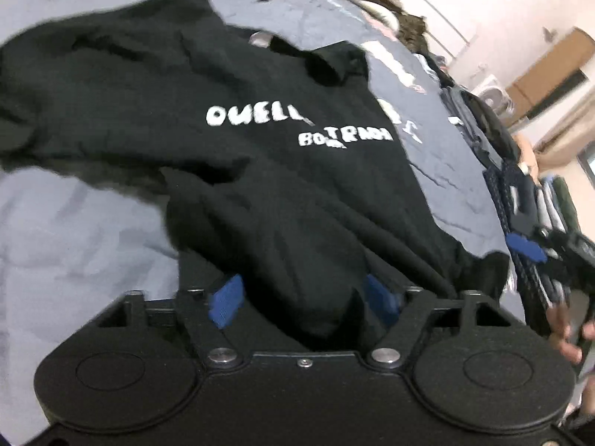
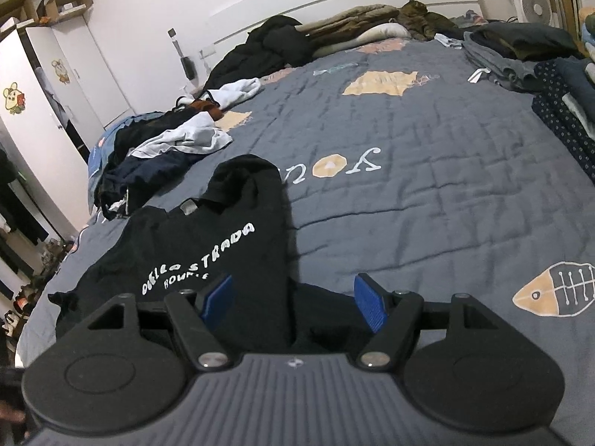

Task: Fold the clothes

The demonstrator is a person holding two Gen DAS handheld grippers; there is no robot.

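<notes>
A black T-shirt (image 2: 208, 245) with white lettering lies on the grey bedspread (image 2: 427, 204), near a pile of loose clothes (image 2: 163, 148). Left tongs (image 1: 303, 299) straddle bunched shirt fabric, grip unclear; right tongs (image 2: 293, 301) stand apart over its edge.

Left hand-held gripper (image 1: 301, 297) straddles a bunched fold of the black T-shirt (image 1: 193, 85) on grey bedding (image 1: 74, 230)

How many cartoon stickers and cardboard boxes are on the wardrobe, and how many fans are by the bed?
Cartoon stickers on the wardrobe: 2
Cardboard boxes on top of it: 2
Fan past the far corner of the bed: 1
Total: 5
</notes>
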